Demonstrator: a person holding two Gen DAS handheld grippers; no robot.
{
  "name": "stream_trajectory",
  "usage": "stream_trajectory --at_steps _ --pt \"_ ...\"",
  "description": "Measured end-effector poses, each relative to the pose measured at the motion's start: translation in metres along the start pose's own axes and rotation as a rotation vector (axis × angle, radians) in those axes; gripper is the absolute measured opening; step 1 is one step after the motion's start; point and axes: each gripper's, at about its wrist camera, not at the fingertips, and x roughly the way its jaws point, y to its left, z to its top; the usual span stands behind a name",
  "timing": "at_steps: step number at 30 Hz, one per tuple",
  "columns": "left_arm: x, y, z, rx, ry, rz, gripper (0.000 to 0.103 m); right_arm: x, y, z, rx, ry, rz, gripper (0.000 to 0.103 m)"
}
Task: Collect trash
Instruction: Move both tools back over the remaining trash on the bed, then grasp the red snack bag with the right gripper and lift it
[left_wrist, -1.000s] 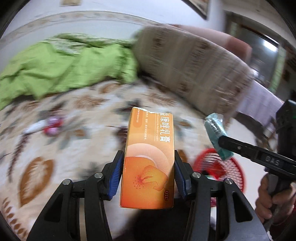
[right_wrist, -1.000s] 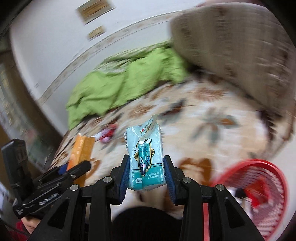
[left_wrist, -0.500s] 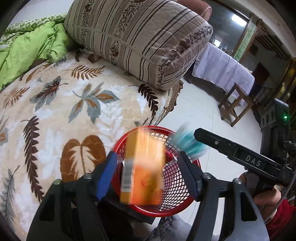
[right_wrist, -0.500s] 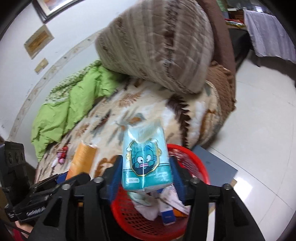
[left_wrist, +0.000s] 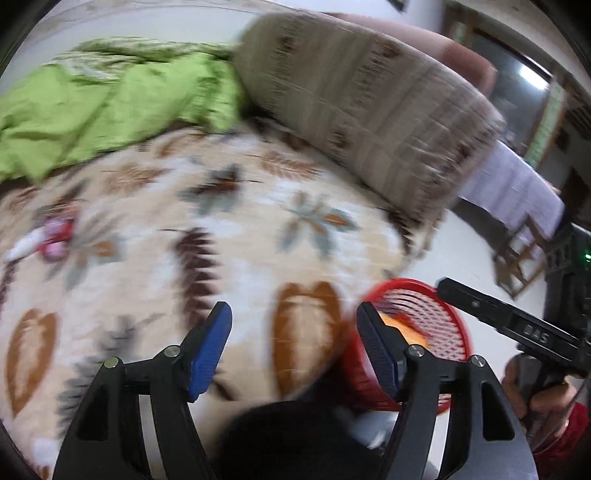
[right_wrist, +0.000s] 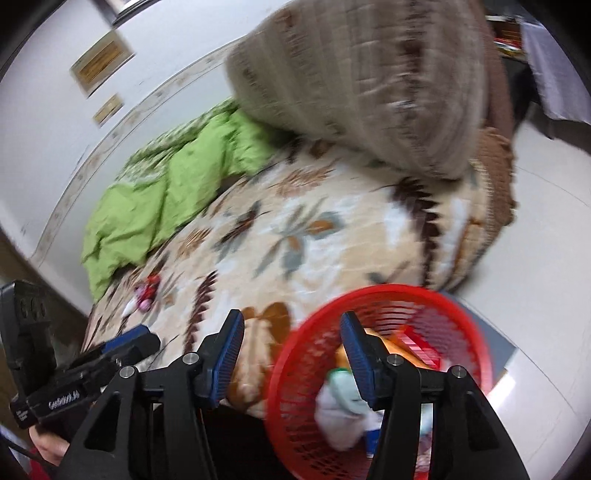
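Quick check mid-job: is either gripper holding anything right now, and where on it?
Nothing is held. The left gripper and the right gripper both stand open with empty jaws. An orange box lies in the red basket.

Red plastic mesh basket (right_wrist: 384, 295), fleecy blanket (right_wrist: 332, 236)

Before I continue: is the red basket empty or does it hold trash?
Holds trash: the red basket contains an orange box and crumpled wrappers.

Both wrist views look forward over their own claw, close above the leaf-patterned bed (left_wrist: 258, 229), sharing the red basket (right_wrist: 369, 299) right of each claw.
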Motion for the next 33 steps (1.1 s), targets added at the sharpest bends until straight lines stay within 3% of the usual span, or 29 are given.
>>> stream_trajectory --at_steps 11,17,22,26,33 --pt "-0.040 0.155 -0.016 -0.275 -0.099 0.255 0.069 0.074 0.119 0.001 -0.221 0.108 0.152 0.058" --pt "-0.043 0.234 -0.025 -0.403 -0.146 0.444 0.069 0.117 0.183 0.003 -0.309 0.189 0.244 0.058" --pt "-0.038 0.280 -0.040 -0.453 -0.163 0.555 0.069 0.172 0.226 0.021 -0.263 0.270 0.338 0.059" --pt "-0.033 0.299 -0.042 -0.483 -0.143 0.559 0.069 0.231 0.249 0.034 -0.160 0.336 0.375 0.059" --pt "-0.030 0.308 -0.040 -0.505 -0.128 0.528 0.069 0.333 0.279 0.055 -0.045 0.381 0.350 0.059"
